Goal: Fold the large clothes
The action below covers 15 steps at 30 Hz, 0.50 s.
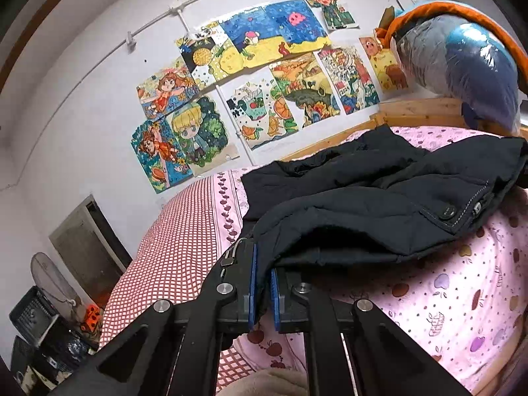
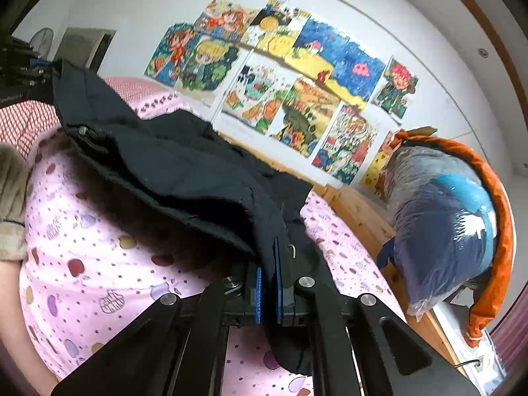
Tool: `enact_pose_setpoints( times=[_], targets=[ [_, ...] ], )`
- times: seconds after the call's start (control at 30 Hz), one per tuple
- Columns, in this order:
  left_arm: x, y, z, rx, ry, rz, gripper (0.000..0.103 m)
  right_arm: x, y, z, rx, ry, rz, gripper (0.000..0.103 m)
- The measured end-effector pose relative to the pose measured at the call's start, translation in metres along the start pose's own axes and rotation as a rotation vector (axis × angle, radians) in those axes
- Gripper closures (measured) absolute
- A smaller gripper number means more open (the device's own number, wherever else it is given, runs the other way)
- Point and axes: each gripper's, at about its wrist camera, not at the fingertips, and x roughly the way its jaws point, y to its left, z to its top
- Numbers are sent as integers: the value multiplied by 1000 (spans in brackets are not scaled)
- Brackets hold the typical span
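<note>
Dark jacket [image 1: 379, 198] is lying across the pink fruit-print bedsheet [image 1: 445, 297], and you are lifting its near edge off the bed at 2 places. Your left gripper [image 1: 263, 283] is pinching a fold of that edge, its blue pads [image 1: 252, 283] pressed close with the cloth running between them. Your right gripper [image 2: 269, 283] is doing the same in its own view, jaws nearly together on a hanging strip of the jacket's [image 2: 171, 161] fabric, which is drooping below the fingers. A snap button and a line of pale stitching are showing on the raised flap in the left view. Under the jacket the bedsheet [image 2: 99, 264] is spreading out toward a red-checked cover [image 1: 178, 247] at the far side. Beyond it, a wooden bed frame [image 1: 422, 112] is running along the wall, where colourful drawings [image 1: 264, 76] are hanging in rows. A plastic-wrapped bundle [image 2: 442, 224] with an orange cloth over it is sitting on the frame's end.
</note>
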Motion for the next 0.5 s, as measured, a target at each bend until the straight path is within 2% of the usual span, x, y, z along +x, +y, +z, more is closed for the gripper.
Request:
enact_pose_setpoints(
  times=[0.27,0.5],
  targets=[
    [-52,12,10,1,-69,-19,97,-57,-20,5,50,-74,-21,99],
    [-83,19,20,-1,-77,-41,97,-89,-40,16,115,-79,26,99]
  ],
)
